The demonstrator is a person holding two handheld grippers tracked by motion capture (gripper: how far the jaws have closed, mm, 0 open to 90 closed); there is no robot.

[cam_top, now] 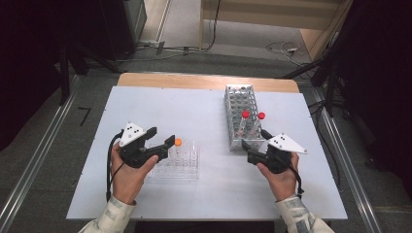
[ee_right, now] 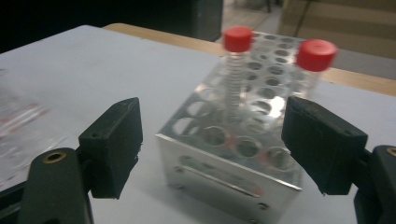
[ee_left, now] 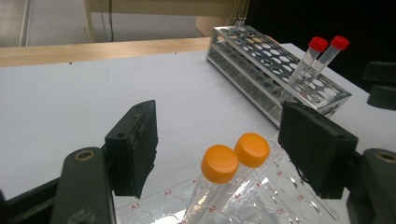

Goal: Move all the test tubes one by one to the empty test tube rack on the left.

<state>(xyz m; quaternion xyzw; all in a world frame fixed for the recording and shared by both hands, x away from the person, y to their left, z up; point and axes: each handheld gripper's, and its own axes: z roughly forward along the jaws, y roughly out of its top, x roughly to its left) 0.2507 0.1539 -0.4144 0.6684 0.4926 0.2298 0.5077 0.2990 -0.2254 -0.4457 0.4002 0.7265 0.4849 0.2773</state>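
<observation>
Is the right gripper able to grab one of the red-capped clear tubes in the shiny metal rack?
Probably yes. The right gripper is open just before the metal rack, and both red-capped tubes stand tall at its near end with nothing in between.

Left gripper [cam_top: 162,143] and right gripper [cam_top: 252,144], jaws apparently apart.

We see two orange-capped tubes [ee_left: 219,164] in a clear rack [cam_top: 180,165] with red lettering, two red-capped tubes [cam_top: 245,115] in a silvery metal rack [cam_top: 238,104], black jaws, and a pale grey bench [cam_top: 160,109].
</observation>
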